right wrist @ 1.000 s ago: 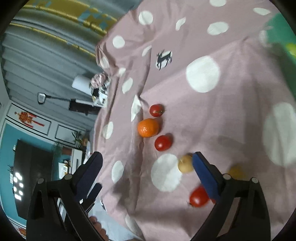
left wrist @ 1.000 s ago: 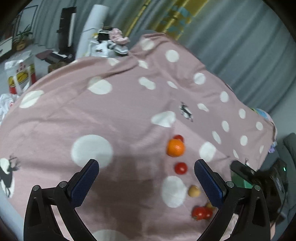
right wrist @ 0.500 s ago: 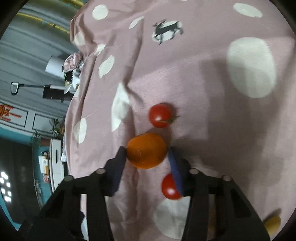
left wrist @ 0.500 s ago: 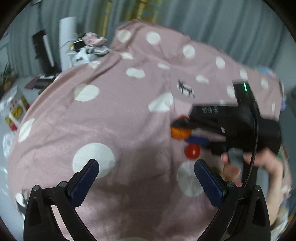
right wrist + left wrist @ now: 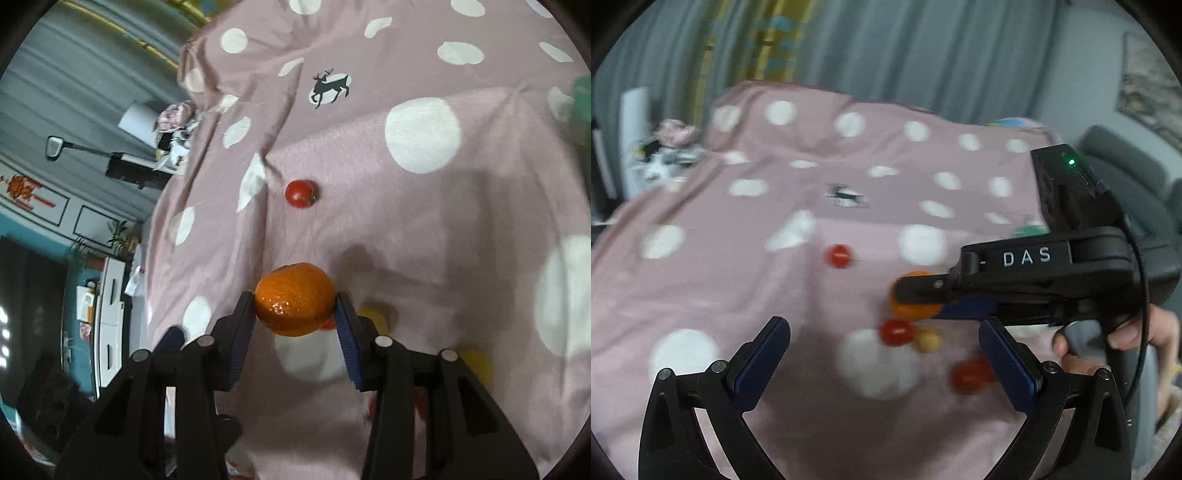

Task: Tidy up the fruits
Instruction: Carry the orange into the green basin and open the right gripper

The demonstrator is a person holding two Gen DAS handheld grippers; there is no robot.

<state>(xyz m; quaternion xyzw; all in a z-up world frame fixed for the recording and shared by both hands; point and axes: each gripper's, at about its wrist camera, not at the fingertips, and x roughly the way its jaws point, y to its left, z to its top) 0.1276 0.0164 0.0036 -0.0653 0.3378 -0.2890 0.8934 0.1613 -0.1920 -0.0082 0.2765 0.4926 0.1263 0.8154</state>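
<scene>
We've got the mandarin [image 5: 294, 299] pinched at its widest between the right gripper [image 5: 295, 314] pads, clear of the pink spotted cloth [image 5: 424, 229], cherry tomato [image 5: 301, 193] at twelve o'clock, while our left gripper [image 5: 882, 354] hangs wide open and empty.

Left gripper [image 5: 882, 354] low in frame, fingers spread wide, nothing between them, above the pink dotted cloth [image 5: 738, 280]. Right gripper [image 5: 916, 291] reaches in from the right edge, black body lettered DAS, green light lit, clamped on the orange [image 5: 913, 308]. Just below it a red tomato [image 5: 897, 332] touching a pale tan fruit [image 5: 927, 339]. Another red tomato [image 5: 969, 374] nearer the left gripper's right finger. A lone tomato [image 5: 839, 255] sits toward cloth centre. View blurred.
</scene>
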